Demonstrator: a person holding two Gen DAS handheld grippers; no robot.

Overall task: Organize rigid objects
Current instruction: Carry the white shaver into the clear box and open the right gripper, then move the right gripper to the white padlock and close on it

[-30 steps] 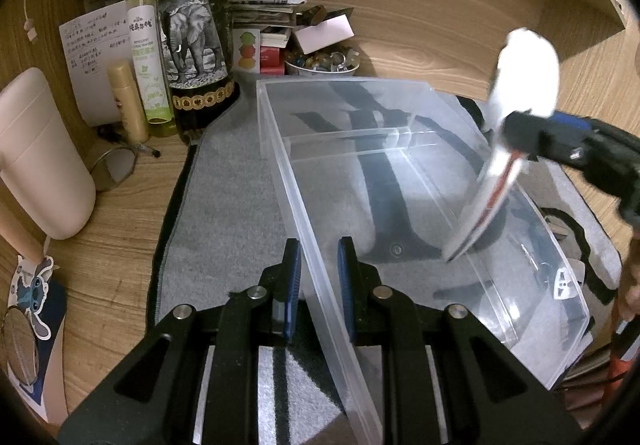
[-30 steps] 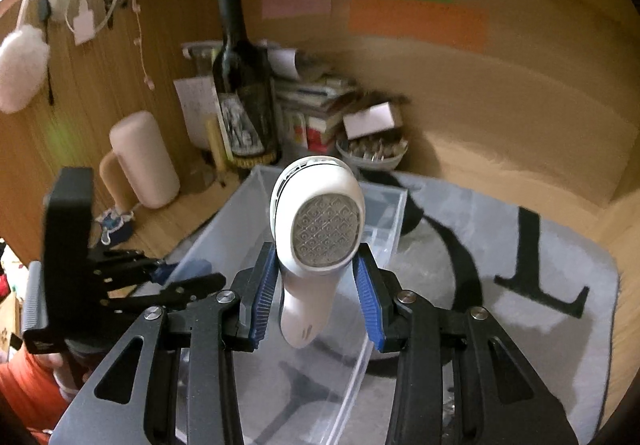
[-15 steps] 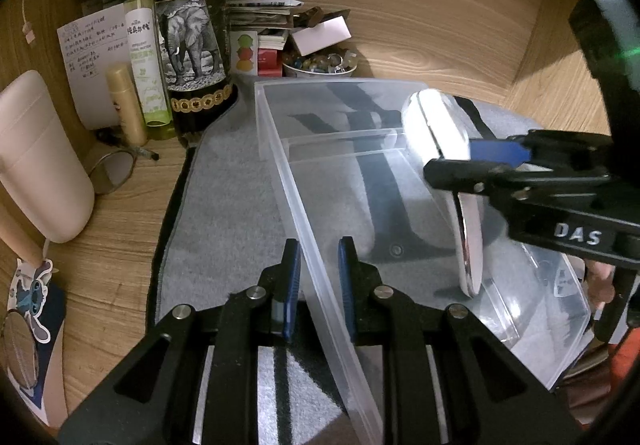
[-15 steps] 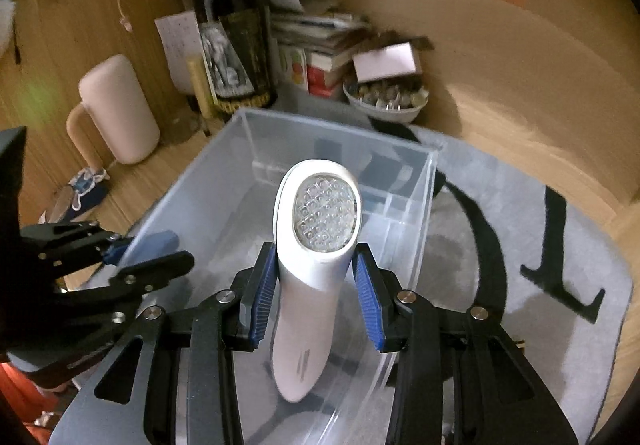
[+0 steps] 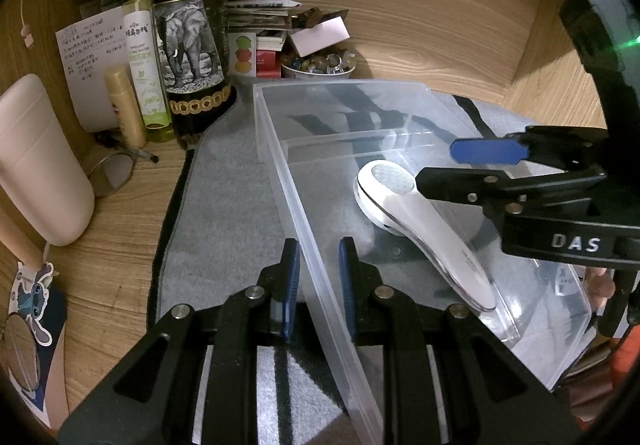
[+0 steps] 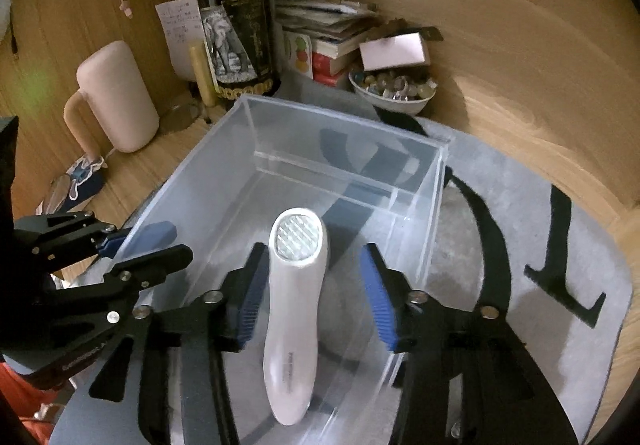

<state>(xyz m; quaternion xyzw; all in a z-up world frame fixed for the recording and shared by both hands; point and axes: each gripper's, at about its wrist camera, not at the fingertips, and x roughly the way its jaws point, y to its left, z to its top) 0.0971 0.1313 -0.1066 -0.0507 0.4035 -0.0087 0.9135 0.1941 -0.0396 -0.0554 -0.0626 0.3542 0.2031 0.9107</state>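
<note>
A white handheld device with a mesh head (image 5: 416, 223) (image 6: 295, 297) lies on the floor of a clear plastic bin (image 5: 280, 149) (image 6: 344, 121), in the larger compartment. My right gripper (image 6: 314, 295) (image 5: 456, 161) is open above it, its jaws spread either side and not touching it. My left gripper (image 5: 318, 265) is shut on the bin's left wall, one pad on each side of it; it also shows in the right wrist view (image 6: 156, 245).
The bin rests on a grey mat (image 5: 224, 213) on a wooden desk. Behind stand a dark wine bottle (image 5: 188, 33), a green spray bottle (image 5: 140, 57), a bowl of beads (image 5: 320, 65), stacked books (image 6: 324, 29) and a pink cylinder (image 5: 36, 165).
My right gripper lowered the white device into the bin and opened, releasing it; the device now lies flat on the bin floor. My left gripper has stayed on the wall.
</note>
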